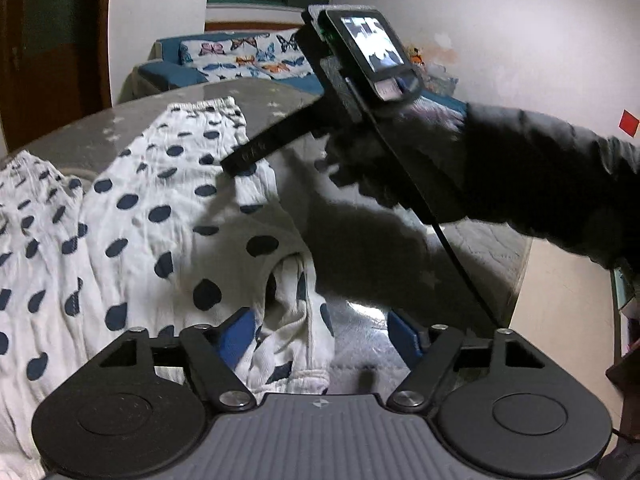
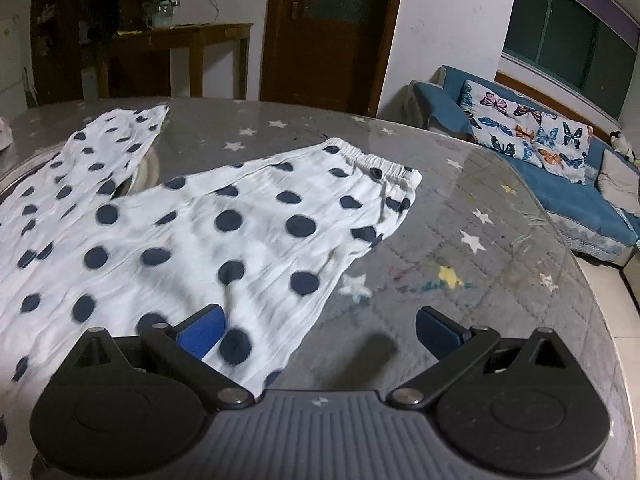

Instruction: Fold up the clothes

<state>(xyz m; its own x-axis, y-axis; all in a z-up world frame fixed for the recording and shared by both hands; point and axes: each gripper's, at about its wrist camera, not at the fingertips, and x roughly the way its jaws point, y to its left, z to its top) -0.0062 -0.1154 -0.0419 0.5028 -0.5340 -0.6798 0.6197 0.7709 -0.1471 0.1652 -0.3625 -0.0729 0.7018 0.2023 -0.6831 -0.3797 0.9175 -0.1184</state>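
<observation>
White trousers with navy dots (image 2: 208,236) lie spread on the grey star-patterned table (image 2: 460,208), with the elastic waistband (image 2: 372,158) at the far side. My right gripper (image 2: 320,328) is open low over the garment's near edge; its left blue pad is over the cloth and its right pad over bare table. In the left wrist view the same trousers (image 1: 132,208) lie bunched. My left gripper (image 1: 320,336) is open, with a raised fold of cloth (image 1: 288,320) between its pads, nearer the left one. The right gripper's dark fingers (image 1: 260,148), held by a gloved hand (image 1: 400,152), reach over the cloth.
A blue sofa with a butterfly cushion (image 2: 532,132) stands beyond the table's right edge. A wooden door (image 2: 328,28) and a side table (image 2: 180,40) are at the back. The table's rounded edge (image 2: 600,320) drops to a pale floor on the right.
</observation>
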